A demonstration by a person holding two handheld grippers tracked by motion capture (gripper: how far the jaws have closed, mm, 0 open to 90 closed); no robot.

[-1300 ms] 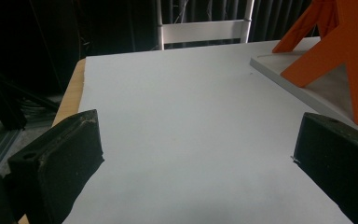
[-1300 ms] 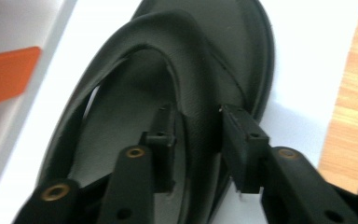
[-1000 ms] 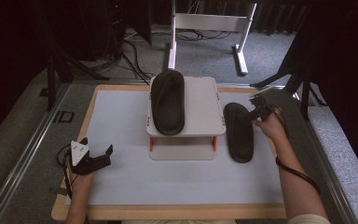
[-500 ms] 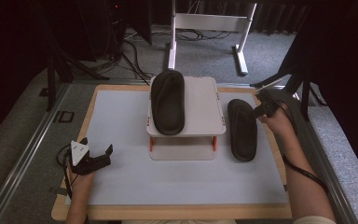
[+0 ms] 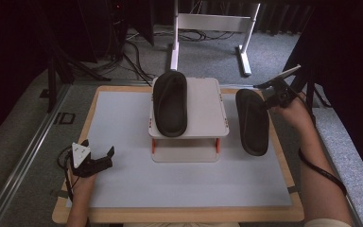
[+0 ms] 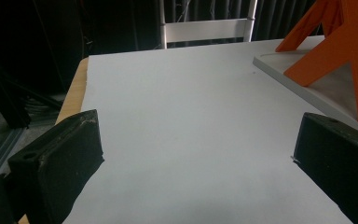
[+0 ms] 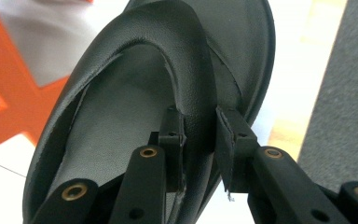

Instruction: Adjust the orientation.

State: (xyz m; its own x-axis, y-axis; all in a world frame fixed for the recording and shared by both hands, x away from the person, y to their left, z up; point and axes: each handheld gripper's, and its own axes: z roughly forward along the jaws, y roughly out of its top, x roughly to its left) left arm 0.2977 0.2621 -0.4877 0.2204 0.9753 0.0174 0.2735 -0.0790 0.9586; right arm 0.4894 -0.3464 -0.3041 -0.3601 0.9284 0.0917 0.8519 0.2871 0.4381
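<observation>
**Gripping the sandal by its strap, right of the stand**

Holding the right sandal (image 5: 252, 122) in your right claw (image 5: 270, 97), you have it at the table's (image 5: 123, 189) right side, just beside the white stand (image 5: 203, 101). In the right gripper view the claw (image 7: 200, 135) is pinched on the sandal's (image 7: 121, 130) upper strap, one pad inside the band and one outside, with the leather squeezed between them. From above, the sandal looks tilted, its far end up near your claw and its near end lower toward the table; you cannot tell from the high view whether that near end touches the surface.

A second sandal (image 5: 170, 103) lies flat on top of the stand, on its left half, lengthwise, well apart from the one you hold. The stand's orange legs (image 6: 340, 42) show in the left gripper view, and one shows at the left edge of the right gripper view.

Your left claw (image 5: 98, 157) rests low at the table's near left corner, pointing toward the stand. Its jaws stand wide apart in the left gripper view, with bare grey table (image 6: 191, 116) between them and nothing held.
</observation>
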